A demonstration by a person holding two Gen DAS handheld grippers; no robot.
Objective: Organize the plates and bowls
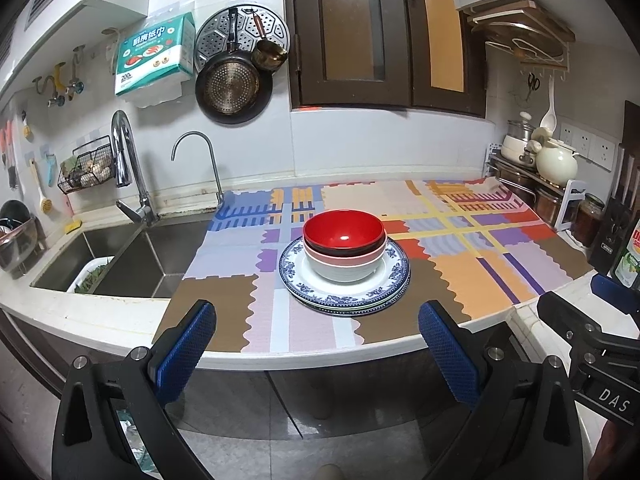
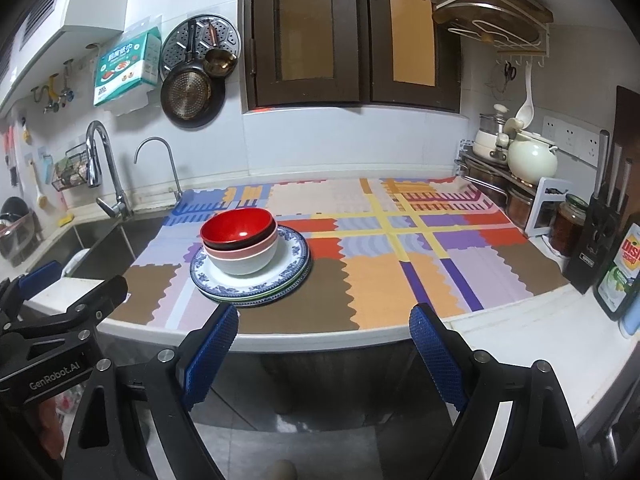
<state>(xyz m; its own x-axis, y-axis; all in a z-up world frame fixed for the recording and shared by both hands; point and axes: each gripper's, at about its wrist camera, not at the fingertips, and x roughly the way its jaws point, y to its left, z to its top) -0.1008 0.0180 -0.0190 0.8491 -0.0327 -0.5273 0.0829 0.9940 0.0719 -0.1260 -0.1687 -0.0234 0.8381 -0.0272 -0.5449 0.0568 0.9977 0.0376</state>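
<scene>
Sink [image 1: 132,264]: steel basin at the counter's left end, with a chrome faucet [image 1: 128,168] behind it.

Patchwork mat [image 1: 460,264]: multicoloured, covers the counter right of the sink.

Left gripper [image 1: 318,332]: fingers spread wide, holding nothing, held off the counter's front edge.

Stack of plates [image 1: 344,294]: blue-patterned plate on top, resting on the mat beyond the left gripper, centred between its fingers and apart from them.

Nested bowls [image 1: 344,256]: red bowl [image 1: 342,230] uppermost, white at the bottom, seated on the plates.

Right gripper [image 2: 324,332]: fingers spread, empty; plates and bowls lie ahead, left of its left finger.

Cream teapot [image 2: 532,162]: on the rack at the counter's right end.
</scene>
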